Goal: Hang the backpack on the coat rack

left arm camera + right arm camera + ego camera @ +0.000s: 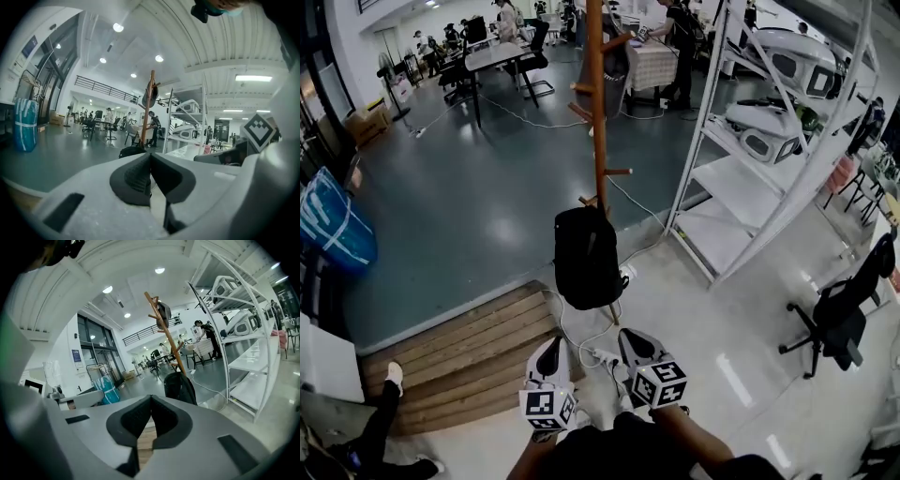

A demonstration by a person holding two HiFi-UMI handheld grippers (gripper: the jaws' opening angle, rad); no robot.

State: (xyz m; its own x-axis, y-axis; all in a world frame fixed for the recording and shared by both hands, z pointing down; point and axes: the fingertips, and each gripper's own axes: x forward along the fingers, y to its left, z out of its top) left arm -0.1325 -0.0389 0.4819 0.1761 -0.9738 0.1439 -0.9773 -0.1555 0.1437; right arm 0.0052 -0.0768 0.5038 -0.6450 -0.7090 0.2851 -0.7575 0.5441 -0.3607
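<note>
Hanging backpack (pixel 586 258); well beyond left gripper (pixel 553 343), right gripper (pixel 626 336)

A black backpack (pixel 589 256) on a brown wooden coat rack (pixel 597 103); white shelving (pixel 750 150), grey-blue floor (pixel 469 206), black-and-white checkered marker cubes (pixel 661 382).

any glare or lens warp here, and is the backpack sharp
Head view: fisheye tilts the white shelf rack; bright glare on the grey floor; the backpack fairly sharp. Left gripper view: black round vignette, shut left claw looms soft in front. Right gripper view: same vignette, shelf posts bow.
</note>
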